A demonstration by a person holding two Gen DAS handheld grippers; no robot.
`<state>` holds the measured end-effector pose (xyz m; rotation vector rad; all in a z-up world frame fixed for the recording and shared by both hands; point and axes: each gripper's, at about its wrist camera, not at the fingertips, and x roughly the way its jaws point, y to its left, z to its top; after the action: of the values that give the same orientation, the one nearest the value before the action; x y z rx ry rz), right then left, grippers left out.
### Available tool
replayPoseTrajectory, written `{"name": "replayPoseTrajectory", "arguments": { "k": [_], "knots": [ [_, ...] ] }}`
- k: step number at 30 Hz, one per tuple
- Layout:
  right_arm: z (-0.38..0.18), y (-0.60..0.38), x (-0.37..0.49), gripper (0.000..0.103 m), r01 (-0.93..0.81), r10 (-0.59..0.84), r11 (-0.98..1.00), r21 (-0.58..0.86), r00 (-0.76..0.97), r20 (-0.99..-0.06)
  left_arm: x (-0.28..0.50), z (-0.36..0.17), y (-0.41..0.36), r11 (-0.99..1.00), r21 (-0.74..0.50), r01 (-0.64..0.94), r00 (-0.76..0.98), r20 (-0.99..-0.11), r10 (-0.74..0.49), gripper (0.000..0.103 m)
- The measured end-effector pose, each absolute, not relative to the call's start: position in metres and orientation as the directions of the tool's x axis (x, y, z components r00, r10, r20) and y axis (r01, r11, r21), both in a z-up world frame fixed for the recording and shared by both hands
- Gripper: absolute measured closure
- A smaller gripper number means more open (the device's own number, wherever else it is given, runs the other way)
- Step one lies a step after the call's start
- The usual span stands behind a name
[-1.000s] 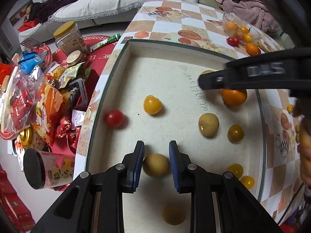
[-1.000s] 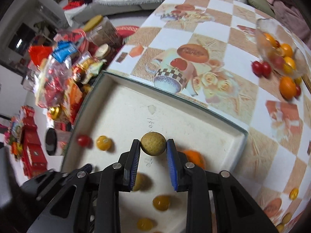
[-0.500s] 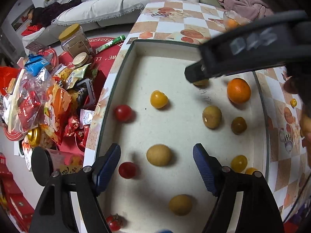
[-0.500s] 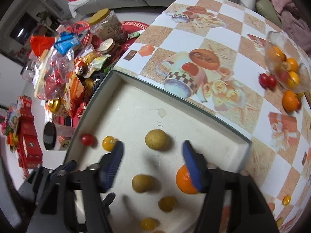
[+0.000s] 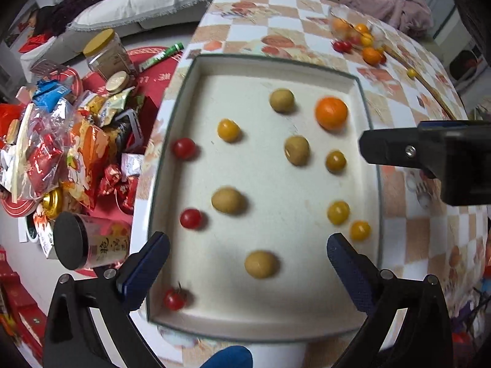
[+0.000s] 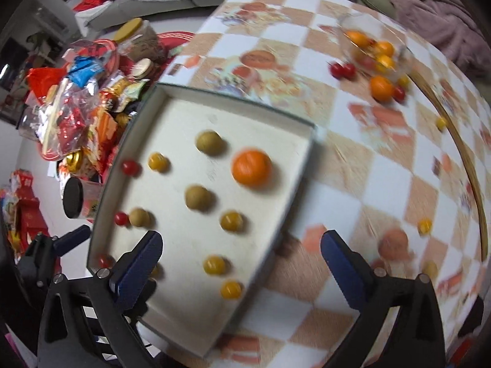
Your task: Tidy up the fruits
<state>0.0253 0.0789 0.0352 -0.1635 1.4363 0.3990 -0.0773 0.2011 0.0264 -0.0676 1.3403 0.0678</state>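
A white tray (image 5: 196, 79) on the checkered table holds several fruits in loose rows: several tan round fruits, one at the far end (image 5: 281, 100), an orange (image 5: 331, 113), yellow tomatoes (image 5: 228, 129) and red cherry tomatoes (image 5: 183, 148) along the left wall. My left gripper (image 5: 247, 265) is open and empty above the tray's near end, over a tan fruit (image 5: 261, 264). My right gripper (image 6: 241, 263) is open and empty over the tray's (image 6: 303, 165) right edge; the orange (image 6: 251, 168) lies ahead of it. The right gripper also shows in the left wrist view (image 5: 429, 150).
A glass bowl (image 5: 353, 29) of oranges and tomatoes stands at the table's far right, with loose fruits (image 5: 372, 55) beside it. Small yellow tomatoes (image 6: 425, 226) lie scattered on the table right of the tray. Snack bags and jars (image 5: 61, 141) crowd the floor on the left.
Both grippers have opened, let go of their tan fruits in the tray and pulled back. The right gripper has swung to the right, off the tray's middle.
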Motion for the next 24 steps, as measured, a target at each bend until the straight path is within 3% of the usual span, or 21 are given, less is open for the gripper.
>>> {"name": "replayPoseTrajectory", "arguments": {
  "k": [24],
  "knots": [
    [0.079,0.061,-0.033,0.0,-0.378,0.071,0.924,0.051,0.037,-0.997,-0.119,0.07,0.172,0.989,0.123,0.079,0.179,-0.978,0.107,0.0]
  ]
}}
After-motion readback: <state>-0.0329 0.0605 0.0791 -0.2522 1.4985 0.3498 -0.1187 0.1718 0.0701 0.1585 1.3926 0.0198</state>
